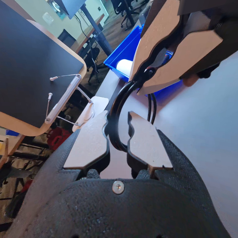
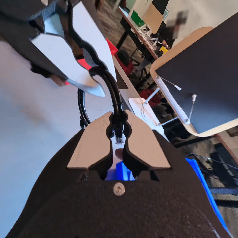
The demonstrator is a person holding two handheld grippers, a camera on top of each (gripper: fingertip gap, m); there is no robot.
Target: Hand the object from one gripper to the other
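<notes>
A bundled black network cable (image 2: 113, 87), tied with a thin band and ended by a clear plastic plug, is stretched between the 2 grippers above the pale grey table top (image 1: 193, 115).

In the right wrist view, at the centre of the frame, the right gripper (image 2: 117, 115) is clenched on the cable just above the plug, and the plug hangs between its beige fingers (image 2: 95, 141). In the upper left of that frame, the left gripper (image 2: 99, 76) is seen around the far bend of the loop.

In the left wrist view, the left gripper (image 1: 117, 115) is parted: the cable touches the left pad, but a clear gap is seen beside the right pad, so nothing is held by it. The right gripper (image 1: 141, 82) is at the upper right, in front of a blue plastic bin (image 1: 123, 51) with a white roll (image 1: 124, 65) inside.

The handover is judged as not yet done. If the right gripper is released before the left one is closed, the cable could be dropped onto the table. If only 1 strand is caught, the bundle could slip or twist out.
</notes>
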